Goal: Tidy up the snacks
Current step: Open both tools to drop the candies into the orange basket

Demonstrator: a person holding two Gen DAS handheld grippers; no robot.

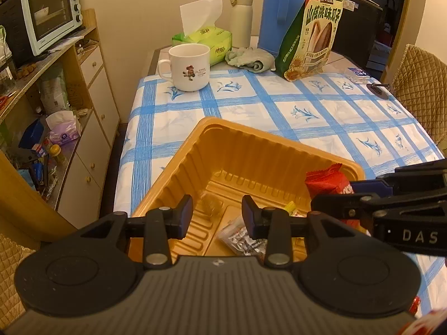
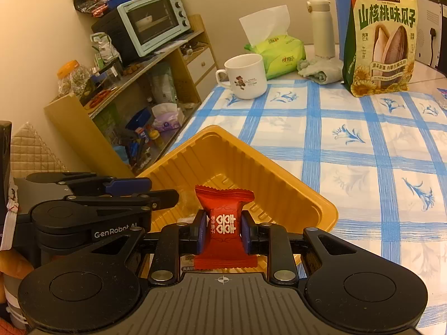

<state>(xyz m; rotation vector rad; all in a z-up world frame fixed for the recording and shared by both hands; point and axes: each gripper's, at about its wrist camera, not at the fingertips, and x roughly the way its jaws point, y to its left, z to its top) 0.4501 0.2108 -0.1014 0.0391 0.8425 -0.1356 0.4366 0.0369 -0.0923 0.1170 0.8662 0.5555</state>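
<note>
A yellow ribbed plastic tray (image 1: 251, 150) (image 2: 223, 150) sits on the near part of the blue-checked table. My right gripper (image 2: 223, 230) is shut on a red candy packet (image 2: 223, 223) and holds it over the tray's near side; the packet also shows in the left wrist view (image 1: 327, 184). My left gripper (image 1: 217, 215) is open and empty above the tray. Inside the tray lie a clear-wrapped dark snack (image 1: 240, 237), a small round candy (image 1: 209, 203) and a yellow piece (image 1: 290, 206).
A white mug (image 1: 190, 67) (image 2: 245, 75), green tissue pack (image 1: 206, 37), white flask (image 1: 241, 18), folded cloth (image 1: 250, 58), blue jug (image 1: 282, 8) and sunflower-seed bag (image 1: 310, 36) (image 2: 382, 39) stand at the table's far end. A cluttered shelf with a toaster oven (image 1: 50, 14) is left.
</note>
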